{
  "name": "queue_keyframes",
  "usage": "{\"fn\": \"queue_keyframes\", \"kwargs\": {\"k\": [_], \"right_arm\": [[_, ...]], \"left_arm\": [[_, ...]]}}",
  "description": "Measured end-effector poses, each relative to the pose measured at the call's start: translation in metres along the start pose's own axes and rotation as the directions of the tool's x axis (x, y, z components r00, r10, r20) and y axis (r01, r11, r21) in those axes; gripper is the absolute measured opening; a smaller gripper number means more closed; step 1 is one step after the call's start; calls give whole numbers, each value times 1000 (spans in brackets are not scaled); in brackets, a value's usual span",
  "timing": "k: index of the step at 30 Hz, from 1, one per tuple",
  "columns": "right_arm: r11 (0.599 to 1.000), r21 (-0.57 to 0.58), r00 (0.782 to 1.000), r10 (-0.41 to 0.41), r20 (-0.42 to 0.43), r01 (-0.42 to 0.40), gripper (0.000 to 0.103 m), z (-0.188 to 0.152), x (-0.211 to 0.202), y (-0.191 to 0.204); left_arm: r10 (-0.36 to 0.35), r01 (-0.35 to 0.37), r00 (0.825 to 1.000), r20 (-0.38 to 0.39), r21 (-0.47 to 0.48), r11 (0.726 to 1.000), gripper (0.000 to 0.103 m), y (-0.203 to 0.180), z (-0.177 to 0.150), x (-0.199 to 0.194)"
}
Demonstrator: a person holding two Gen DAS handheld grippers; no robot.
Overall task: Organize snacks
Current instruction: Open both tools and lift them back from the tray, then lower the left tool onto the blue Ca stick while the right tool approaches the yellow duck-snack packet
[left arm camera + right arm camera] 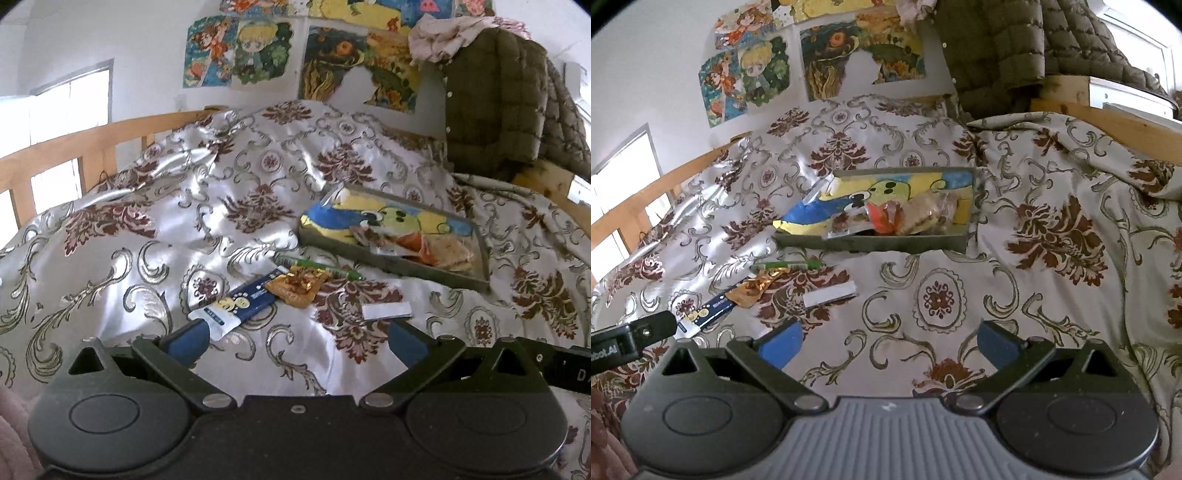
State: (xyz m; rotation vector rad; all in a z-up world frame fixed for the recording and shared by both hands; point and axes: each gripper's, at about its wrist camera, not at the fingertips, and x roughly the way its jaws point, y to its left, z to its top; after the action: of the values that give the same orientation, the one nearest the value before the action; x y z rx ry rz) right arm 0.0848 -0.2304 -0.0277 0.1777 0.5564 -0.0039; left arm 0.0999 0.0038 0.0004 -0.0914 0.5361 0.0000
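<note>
Jaws of both the left gripper (295,338) and right gripper (888,341) gaped wide and empty; loose snacks (295,286) lay near the tray (391,264), and slippery quilt (147,229) folds risked a missed pinch.

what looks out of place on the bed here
Four items lie loose on the bedspread outside the tray: a blue packet, gold wrapper, green stick and white strip. The tray already holds snacks.
</note>
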Motion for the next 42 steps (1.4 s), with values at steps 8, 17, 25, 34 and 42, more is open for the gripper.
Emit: {"fn": "queue_keyframes", "kwargs": {"k": [8,17,25,34,42], "right_arm": [[998,-65,1000,1,-26,-3,103,-2,8,13],[993,-107,997,37,-63,-44,103,-4,21,22],[981,-169,993,85,-76,-97,103,0,42,34],[969,-211,988,105,-116,-128,103,1,61,43],[956,-252,983,121,-135,-153,103,5,75,52]], "left_arm": [[53,-58,994,-94,-48,997,102,11,2,13],[92,-102,964,-248,-27,994,102,19,10,45],[93,-78,954,-284,64,995,102,19,26,72],[113,-60,961,-253,208,976,102,26,50,102],[75,-19,954,-289,192,981,102,43,56,128]]}}
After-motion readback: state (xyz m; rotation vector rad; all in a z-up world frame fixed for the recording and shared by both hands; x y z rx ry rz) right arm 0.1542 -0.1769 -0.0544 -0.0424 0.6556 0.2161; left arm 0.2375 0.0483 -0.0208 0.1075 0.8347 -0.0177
